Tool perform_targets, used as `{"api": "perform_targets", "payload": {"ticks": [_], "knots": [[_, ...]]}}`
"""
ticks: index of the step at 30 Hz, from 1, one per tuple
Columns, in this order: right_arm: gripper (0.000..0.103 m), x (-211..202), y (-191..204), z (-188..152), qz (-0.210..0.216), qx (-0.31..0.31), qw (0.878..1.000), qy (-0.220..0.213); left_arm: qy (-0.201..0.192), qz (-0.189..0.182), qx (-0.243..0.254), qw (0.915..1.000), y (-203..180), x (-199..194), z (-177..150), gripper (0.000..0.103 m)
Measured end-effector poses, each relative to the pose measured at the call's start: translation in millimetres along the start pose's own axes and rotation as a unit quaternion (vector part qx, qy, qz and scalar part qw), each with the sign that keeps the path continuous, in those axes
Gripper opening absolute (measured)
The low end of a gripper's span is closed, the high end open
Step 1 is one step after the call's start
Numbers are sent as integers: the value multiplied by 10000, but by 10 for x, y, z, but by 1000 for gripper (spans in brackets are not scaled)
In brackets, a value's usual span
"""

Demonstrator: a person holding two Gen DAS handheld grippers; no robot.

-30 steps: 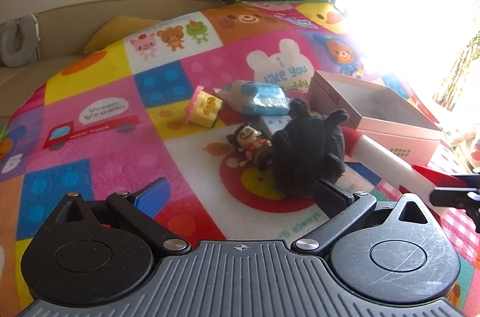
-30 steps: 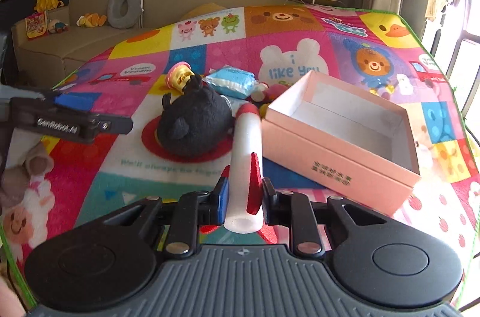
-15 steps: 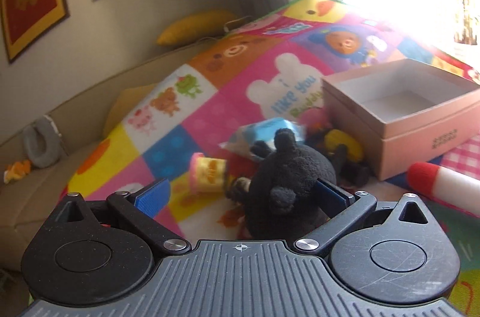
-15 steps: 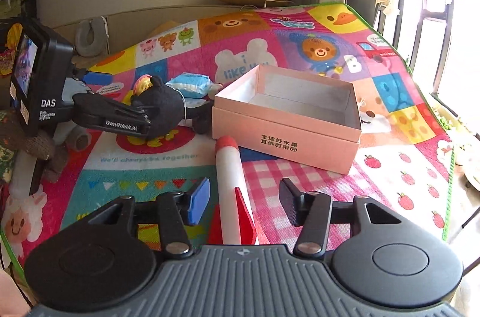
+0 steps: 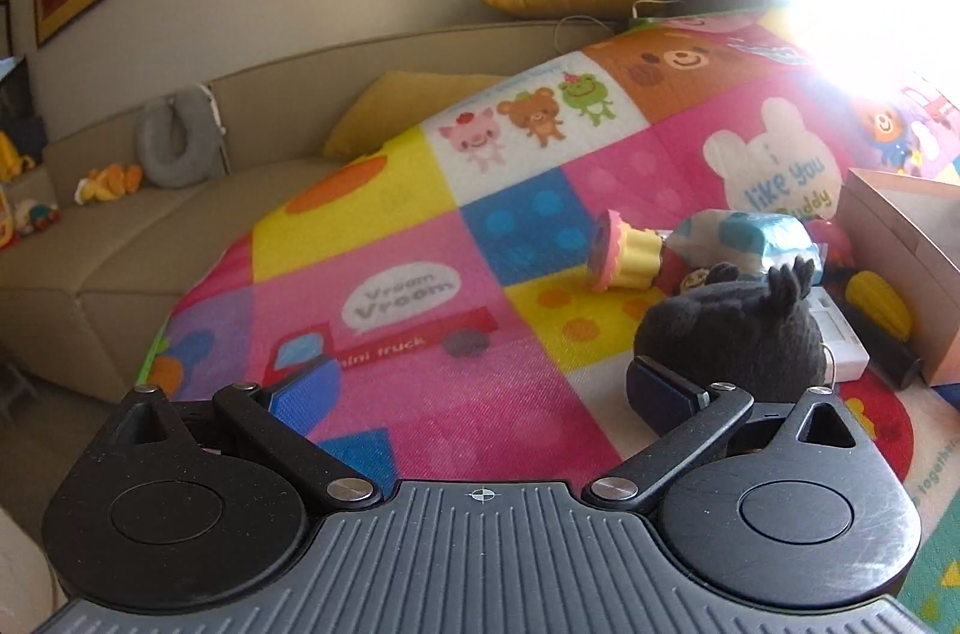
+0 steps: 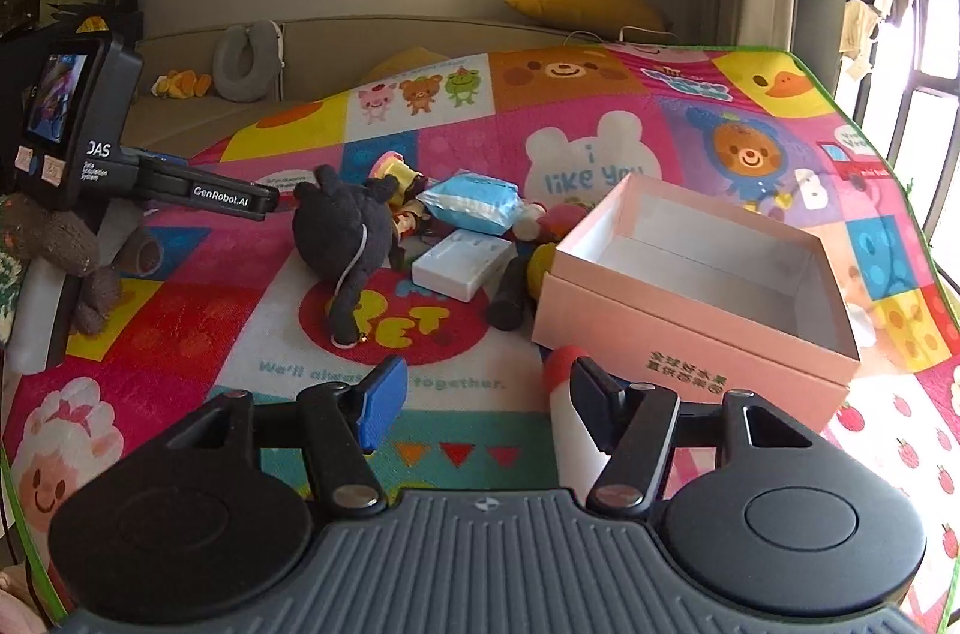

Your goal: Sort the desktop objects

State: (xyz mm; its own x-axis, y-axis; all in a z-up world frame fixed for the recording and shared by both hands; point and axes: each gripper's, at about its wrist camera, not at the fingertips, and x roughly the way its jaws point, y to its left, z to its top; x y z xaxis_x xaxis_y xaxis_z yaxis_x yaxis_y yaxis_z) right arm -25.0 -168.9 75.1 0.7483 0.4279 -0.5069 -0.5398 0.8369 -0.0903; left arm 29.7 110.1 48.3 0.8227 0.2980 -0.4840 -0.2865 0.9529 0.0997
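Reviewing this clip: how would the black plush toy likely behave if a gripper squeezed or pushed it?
The black plush toy looks fuzzy and stuffed, so it would probably squash between fingers rather than resist. It likely weighs little for its bulk. Its rounded body might tumble if pushed, and the thin cord with a bell could trail or snag.

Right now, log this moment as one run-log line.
left gripper: open, empty | right gripper: jaws just opened, nothing between | rocket toy: on mat beside pink box | black plush: on mat

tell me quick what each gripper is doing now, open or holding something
Left gripper: open, holding nothing.
Right gripper: jaws just opened, nothing between them.
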Motion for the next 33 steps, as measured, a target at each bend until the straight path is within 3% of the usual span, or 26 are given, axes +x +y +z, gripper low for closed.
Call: {"api": "perform_targets", "payload": {"ticks": [6, 10, 15, 17, 21, 24, 26, 30, 31, 33], "knots": [[61, 474, 640, 389, 320, -1360, 9901, -116, 269, -190, -634, 9974, 342, -135, -97, 103], [62, 916, 1070, 504, 53, -2259, 9739, -199, 273, -562, -836, 9945, 486, -248, -188, 103], [72, 1440, 1206, 554, -152, -2424, 9700, 84, 192, -670, -1028, 9923, 618, -293, -293, 103], [65, 1499, 1223, 573, -205, -2534, 9671, 9, 148, -760, -1135, 9905, 667, -290, -319, 103], [60, 1326, 1066, 819, 488, -1589, 9855, 332, -76, -866, -1190, 9891, 742, -341, -355, 103], [61, 1084, 857, 988, 1276, -518, 9873, 798, -285, -844, -1176, 9891, 782, -407, -356, 103], [61, 999, 674, 1029, 1863, 377, 9725, 1346, -408, -843, -1230, 9880, 809, -454, -343, 103], [61, 998, 422, 805, 2840, 1707, 9131, 2376, -480, -904, -1186, 9877, 781, -513, -281, 103], [62, 1013, 398, 724, 2848, 1855, 9064, 2509, -485, -917, -1133, 9881, 751, -525, -270, 103], [64, 1042, 357, 611, 2617, 1850, 9128, 2530, -472, -950, -1031, 9890, 687, -547, -252, 103]]}}
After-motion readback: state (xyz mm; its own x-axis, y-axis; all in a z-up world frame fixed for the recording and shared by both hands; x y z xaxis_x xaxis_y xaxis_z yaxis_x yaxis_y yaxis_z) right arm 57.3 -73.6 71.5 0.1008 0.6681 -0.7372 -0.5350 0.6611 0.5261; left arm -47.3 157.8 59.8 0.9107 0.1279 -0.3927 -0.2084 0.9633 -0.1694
